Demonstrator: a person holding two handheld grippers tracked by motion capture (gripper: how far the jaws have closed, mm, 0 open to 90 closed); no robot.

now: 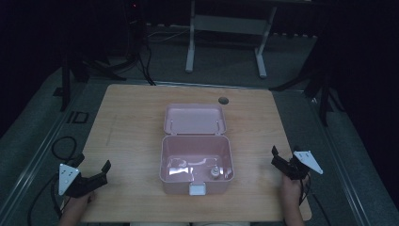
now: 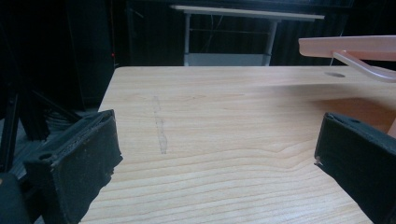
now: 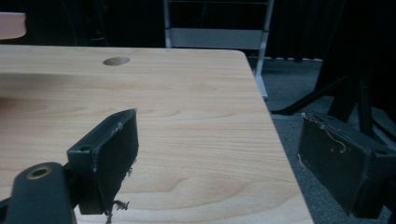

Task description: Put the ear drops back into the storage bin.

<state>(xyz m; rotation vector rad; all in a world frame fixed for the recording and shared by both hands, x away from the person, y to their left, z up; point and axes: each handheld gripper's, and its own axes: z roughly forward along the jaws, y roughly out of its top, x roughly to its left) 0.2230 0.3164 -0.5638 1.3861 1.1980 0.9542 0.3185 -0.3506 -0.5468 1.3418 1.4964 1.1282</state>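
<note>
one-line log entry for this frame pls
left gripper: open, empty, table's left edge | right gripper: open, empty, right edge | pink box: lid open, centre | small bottle: inside box

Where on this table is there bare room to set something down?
Bare wood lies on the light wooden table left of the open pink plastic box, and to its right up to the round cable hole. The near corners are crowded by the left gripper and right gripper.

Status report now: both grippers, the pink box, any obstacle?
Left gripper open, empty. Right gripper open, empty. Pink box at table centre, lid open, small item inside. Nothing blocks the way.
</note>
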